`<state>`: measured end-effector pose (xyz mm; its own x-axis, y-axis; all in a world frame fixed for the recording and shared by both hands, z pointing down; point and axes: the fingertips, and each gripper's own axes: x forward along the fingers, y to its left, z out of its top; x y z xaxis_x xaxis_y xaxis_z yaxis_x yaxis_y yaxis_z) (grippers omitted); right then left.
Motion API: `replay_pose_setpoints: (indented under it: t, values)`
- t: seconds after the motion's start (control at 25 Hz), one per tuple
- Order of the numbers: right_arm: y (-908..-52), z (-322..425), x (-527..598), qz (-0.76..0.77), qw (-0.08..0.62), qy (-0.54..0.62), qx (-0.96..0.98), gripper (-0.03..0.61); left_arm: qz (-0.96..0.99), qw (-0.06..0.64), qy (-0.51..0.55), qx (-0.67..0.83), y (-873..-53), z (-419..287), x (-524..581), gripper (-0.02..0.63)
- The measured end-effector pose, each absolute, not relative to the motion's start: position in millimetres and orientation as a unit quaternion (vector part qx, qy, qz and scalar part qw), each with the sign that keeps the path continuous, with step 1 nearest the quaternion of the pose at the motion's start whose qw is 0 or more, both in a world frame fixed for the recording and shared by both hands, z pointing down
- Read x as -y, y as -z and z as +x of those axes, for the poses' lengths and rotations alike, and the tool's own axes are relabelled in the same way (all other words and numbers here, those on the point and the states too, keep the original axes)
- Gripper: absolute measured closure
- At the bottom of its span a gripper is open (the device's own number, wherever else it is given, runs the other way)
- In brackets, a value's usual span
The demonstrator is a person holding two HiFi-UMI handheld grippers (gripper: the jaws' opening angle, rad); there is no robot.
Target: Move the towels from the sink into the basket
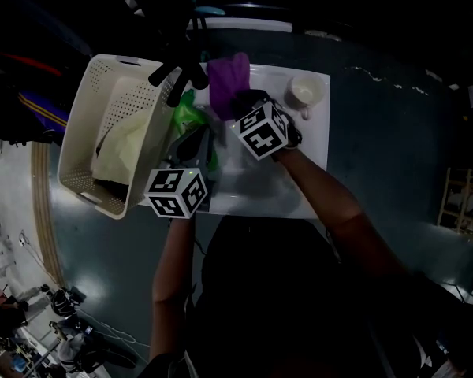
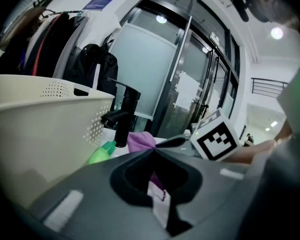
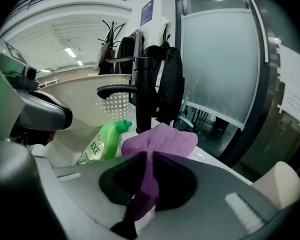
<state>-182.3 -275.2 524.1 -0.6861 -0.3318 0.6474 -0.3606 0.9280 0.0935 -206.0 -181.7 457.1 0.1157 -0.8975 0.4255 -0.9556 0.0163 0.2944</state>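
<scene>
Looking down in the head view, a cream plastic basket with little holes (image 1: pixel 85 105) stands just beside a white sink (image 1: pixel 303 181), on its left. A pale yellow cloth (image 1: pixel 130 144) lies inside the basket. A soft purple towel (image 1: pixel 229 73) is at the back of the sink, next to a black tap (image 1: pixel 181 73), not in the basket. The right gripper (image 1: pixel 240 105) reaches to the towel. The left gripper (image 1: pixel 191 144) is between the basket and the sink. A round white cup (image 1: pixel 306 91) sits at the far right of the sink.

In the left gripper view, the jaws are pressed together at the tips. A green plastic bottle (image 2: pixel 102 153) stands by the tap, close to the basket wall.

In the right gripper view, the jaws pinch the purple towel, which puffs out past them in front of the tap.
</scene>
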Motion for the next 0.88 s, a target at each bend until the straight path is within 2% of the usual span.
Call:
replay_pose_setpoints:
  t: [0.88]
  values:
    - [-447.8, -160.7, 238.7, 0.221, 0.294, 0.005, 0.930, 0.538, 0.721, 0.213, -0.033, 0.659, -413.2, -199.8, 149.2, 0.607]
